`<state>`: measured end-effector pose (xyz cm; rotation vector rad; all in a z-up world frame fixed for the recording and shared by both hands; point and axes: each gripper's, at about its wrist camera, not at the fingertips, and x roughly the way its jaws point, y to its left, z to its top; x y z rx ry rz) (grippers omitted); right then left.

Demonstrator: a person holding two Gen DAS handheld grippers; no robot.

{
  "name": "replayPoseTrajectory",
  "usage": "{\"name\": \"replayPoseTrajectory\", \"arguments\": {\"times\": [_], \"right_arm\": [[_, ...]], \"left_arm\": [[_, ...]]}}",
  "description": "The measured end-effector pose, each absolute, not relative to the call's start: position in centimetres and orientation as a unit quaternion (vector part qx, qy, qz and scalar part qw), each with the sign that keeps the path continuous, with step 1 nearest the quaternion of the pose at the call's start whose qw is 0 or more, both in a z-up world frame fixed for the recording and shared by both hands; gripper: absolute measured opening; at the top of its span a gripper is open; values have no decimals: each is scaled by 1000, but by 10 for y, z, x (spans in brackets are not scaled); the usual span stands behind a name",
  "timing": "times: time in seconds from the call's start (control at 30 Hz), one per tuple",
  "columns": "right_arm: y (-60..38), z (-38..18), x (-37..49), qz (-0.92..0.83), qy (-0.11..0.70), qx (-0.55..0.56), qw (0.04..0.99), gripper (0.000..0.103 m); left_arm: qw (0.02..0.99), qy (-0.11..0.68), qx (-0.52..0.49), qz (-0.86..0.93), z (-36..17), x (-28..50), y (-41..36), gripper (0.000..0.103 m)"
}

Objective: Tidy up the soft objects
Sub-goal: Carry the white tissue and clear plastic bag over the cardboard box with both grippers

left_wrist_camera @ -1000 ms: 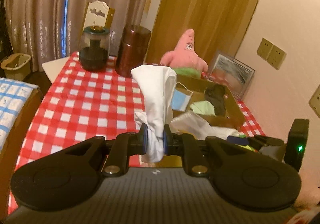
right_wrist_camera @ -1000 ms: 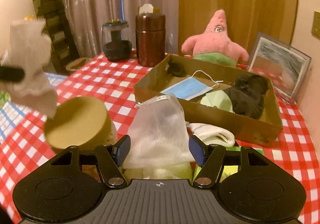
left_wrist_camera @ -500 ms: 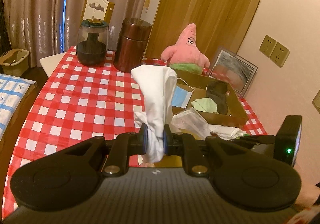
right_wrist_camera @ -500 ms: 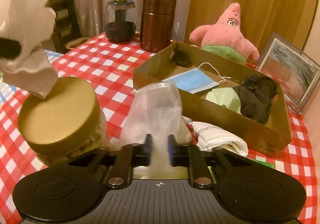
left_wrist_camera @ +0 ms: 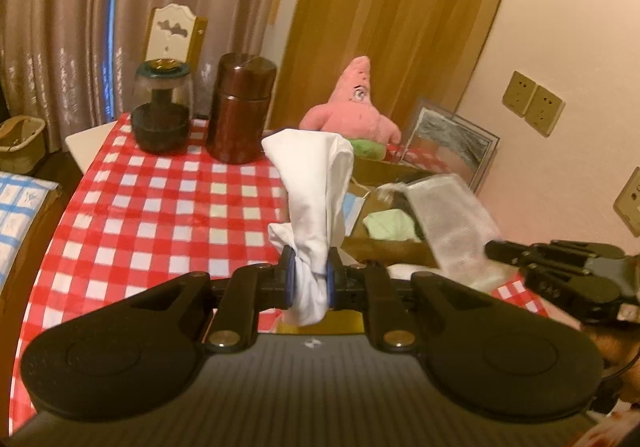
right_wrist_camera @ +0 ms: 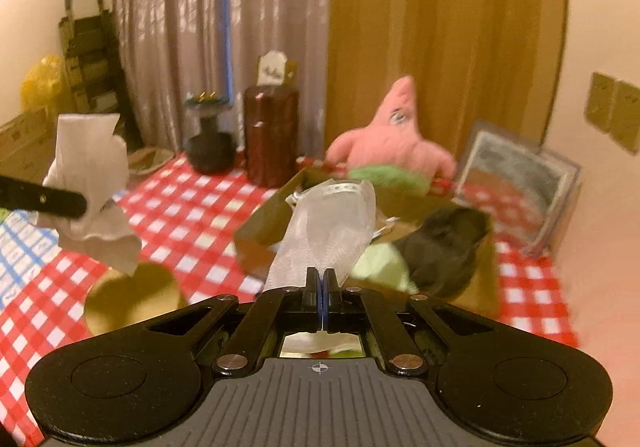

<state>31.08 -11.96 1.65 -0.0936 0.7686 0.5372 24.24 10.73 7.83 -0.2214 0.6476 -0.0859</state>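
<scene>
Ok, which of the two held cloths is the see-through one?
The mesh pouch in the right hand-held gripper; the box shows through it. The left hand-held gripper holds an opaque white cloth.

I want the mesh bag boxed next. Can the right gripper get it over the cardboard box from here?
Probably yes: the right gripper holds the mesh bag lifted, with the open cardboard box just ahead and nothing visible between.

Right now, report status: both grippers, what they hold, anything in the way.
Left gripper shut on white cloth, held up. Right gripper shut on mesh bag, before cardboard box. Gold-lidded jar below the cloth.
</scene>
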Motion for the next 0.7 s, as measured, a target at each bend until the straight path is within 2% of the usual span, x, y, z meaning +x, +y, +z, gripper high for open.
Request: {"name": "replayPoseTrajectory", "arguments": {"times": [0.4, 0.7], "right_arm": [[-172, 43, 344, 218, 362, -39, 906, 0], [-179, 31, 396, 215, 365, -57, 904, 0]], "left_arm": [[942, 316, -70, -89, 102, 313, 70, 13], [931, 343, -62, -105, 81, 395, 58, 13]]}}
